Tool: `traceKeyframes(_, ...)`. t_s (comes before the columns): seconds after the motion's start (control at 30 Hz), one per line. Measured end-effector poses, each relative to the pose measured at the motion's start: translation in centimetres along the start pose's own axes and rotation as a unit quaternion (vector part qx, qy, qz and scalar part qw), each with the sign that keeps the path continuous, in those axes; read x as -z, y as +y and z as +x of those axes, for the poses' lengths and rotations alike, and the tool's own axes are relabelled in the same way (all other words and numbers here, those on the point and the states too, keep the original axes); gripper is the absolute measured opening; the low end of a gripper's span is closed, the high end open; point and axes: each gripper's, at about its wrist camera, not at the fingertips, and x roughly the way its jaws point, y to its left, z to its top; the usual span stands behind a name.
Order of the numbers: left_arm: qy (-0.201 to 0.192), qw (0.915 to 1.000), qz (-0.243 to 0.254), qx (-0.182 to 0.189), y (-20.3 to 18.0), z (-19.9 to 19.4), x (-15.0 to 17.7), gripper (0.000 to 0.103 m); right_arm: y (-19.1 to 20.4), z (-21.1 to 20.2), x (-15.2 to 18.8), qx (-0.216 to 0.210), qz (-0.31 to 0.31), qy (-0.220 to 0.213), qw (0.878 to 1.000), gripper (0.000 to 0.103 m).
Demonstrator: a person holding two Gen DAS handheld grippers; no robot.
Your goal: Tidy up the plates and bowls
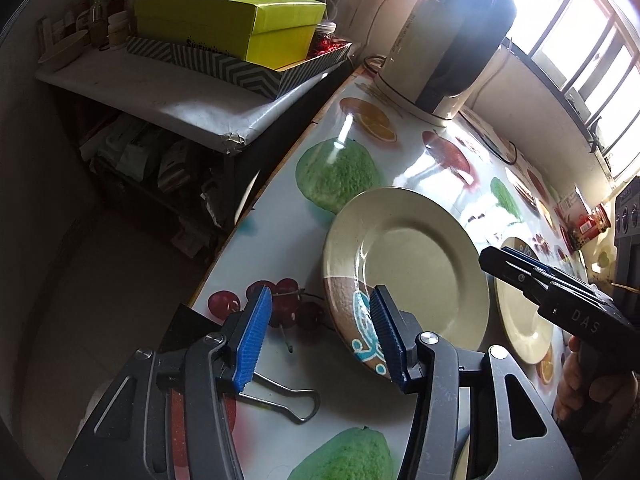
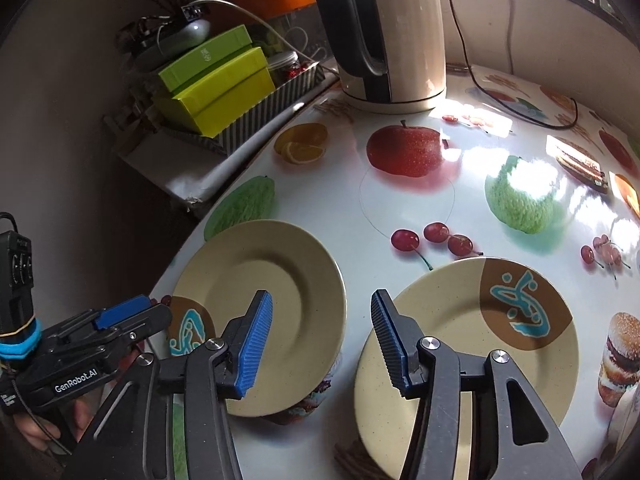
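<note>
Two cream plates with a brown patch and a blue motif lie side by side on the fruit-print table [image 2: 420, 208]. My left gripper [image 1: 320, 338] is open; the patterned near rim of the left plate [image 1: 408, 264] sits between its blue pads, close to the right pad, and neither pad presses on it. My right gripper [image 2: 322, 340] is also open, straddling the gap between the plates, with one pad over the left plate [image 2: 272, 292] and the other over the left rim of the right plate [image 2: 480, 344]. Each gripper also appears in the other's view: the right gripper [image 1: 494, 258], the left gripper [image 2: 156, 312].
A cream and black kettle [image 2: 392, 32] with its cord stands at the back of the table. A metal binder clip [image 1: 280, 396] lies near the front edge. Left of the table, a lower shelf [image 1: 160, 96] carries green boxes [image 1: 240, 24]. The table edge drops off at left.
</note>
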Motion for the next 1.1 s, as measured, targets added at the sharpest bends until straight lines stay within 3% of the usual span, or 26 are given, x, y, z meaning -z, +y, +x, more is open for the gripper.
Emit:
traceKeyframes(0.57, 0.015, 0.9998, -0.009, 0.009, -0.1, 1.5, -0.2, 0.043, -0.3, 2.3, -0.5, -0.016, 0.004, 0.018, 1.0, 0.034)
traceKeyframes(0.63, 0.018, 0.9996, -0.013, 0.014, -0.1, 1.6, -0.2, 0.037, -0.3, 2.4, -0.5, -0.02, 0.006, 0.02, 1.0, 0.031)
traceKeyframes(0.9, 0.019, 0.9996, -0.01, 0.02, -0.4, 1.7, -0.3, 0.03, -0.9, 2.7, -0.5, -0.02, 0.022, 0.019, 0.999, 0.018)
traceKeyframes(1.1, 0.017, 0.9997, -0.006, 0.019, -0.8, 1.7, -0.3, 0.026, -1.2, 2.6, -0.5, -0.025, 0.028, 0.018, 0.999, 0.017)
